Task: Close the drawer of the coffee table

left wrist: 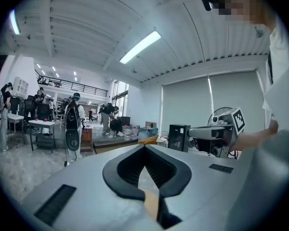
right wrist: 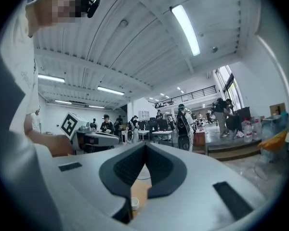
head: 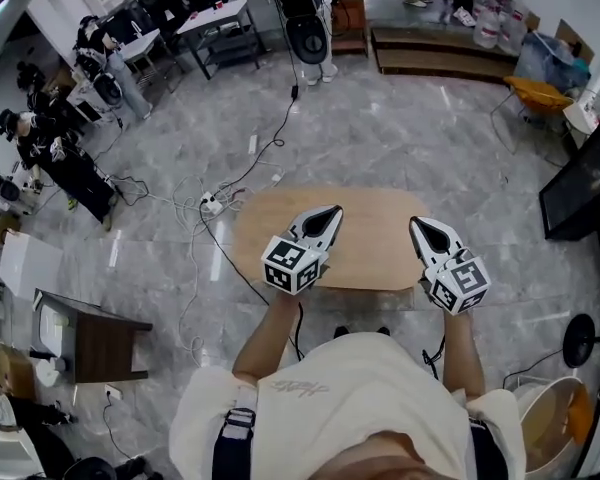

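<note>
Person's cream shirt (head: 350, 388) fills the bottom of the head view, both forearms reaching forward. Left claw (head: 332, 212) and right claw (head: 416, 224) are both closed, tips meeting, nothing between them; each gripper view confirms this, showing only a sliver of wood under the pads. Both hang above the coffee table (head: 380, 208), over its near half and pointing away from the person. The tabletop's long axis runs left-right across the body, left claw over the middle-left, right claw near the right end. The drawer itself shows in no view, so I can't tell if it's open or which side it's on. Likely it's under the near edge, below and behind the claw tips. If so, the claws must drop and come back toward the person; neither hand is clearly nearer.
</note>
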A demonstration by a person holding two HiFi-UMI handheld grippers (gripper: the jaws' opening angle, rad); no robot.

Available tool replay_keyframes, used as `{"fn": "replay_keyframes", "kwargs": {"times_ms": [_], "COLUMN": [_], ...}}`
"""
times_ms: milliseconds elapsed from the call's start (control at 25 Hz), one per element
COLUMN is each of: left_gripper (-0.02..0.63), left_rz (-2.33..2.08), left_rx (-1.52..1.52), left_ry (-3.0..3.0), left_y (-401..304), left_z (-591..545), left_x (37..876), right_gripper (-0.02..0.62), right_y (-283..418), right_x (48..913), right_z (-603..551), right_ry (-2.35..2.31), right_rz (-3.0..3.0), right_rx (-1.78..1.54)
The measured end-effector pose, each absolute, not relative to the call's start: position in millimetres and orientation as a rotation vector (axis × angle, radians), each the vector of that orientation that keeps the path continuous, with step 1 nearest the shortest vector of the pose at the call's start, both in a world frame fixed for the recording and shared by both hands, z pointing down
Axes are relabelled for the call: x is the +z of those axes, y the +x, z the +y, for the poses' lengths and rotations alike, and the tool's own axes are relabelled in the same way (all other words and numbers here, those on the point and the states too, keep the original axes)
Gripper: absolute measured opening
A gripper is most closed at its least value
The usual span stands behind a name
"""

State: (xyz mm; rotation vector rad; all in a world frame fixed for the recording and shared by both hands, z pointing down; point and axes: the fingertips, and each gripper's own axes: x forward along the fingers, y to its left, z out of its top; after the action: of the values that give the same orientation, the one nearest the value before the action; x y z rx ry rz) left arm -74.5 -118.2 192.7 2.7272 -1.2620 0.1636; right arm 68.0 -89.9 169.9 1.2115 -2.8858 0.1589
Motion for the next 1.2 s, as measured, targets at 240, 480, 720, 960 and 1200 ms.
{"fn": "replay_keyframes", "kwargs": {"times_ms": [240,480,720,960,1200], "left_gripper": [0.002,0.002,0.001,0.001,0.001], "left_rz": [-1.234,-1.23,-1.236,-1.256,-1.279], "left_rx": [0.188,0.179,0.161,0.139,0.138], "left_ry": [2.722,2.74,2.727,2.716,2.695], "left_y": [-72.8,-70.3,-69.6,-84.4,-99.5], "left_z": [-121.9,-123.0,-115.3,-104.2,-97.0], "left_x": [199.1,192.3,199.9,201.4,202.1], "right_gripper": [-0.006,-0.006,-0.006,-0.006,-0.006], "right_y": [75.7,78.5,75.4,62.4,47.8], "right_x": [178.5,172.3,179.3,180.4,184.7], "right_z": [-98.6,-100.5,-97.6,-92.9,-86.9], "right_ry": [1.273,1.316,1.27,1.244,1.207], "right_rz": [-2.889,-2.893,-2.888,-2.904,-2.912], "right_rx": [0.207,0.171,0.18,0.183,0.197]}}
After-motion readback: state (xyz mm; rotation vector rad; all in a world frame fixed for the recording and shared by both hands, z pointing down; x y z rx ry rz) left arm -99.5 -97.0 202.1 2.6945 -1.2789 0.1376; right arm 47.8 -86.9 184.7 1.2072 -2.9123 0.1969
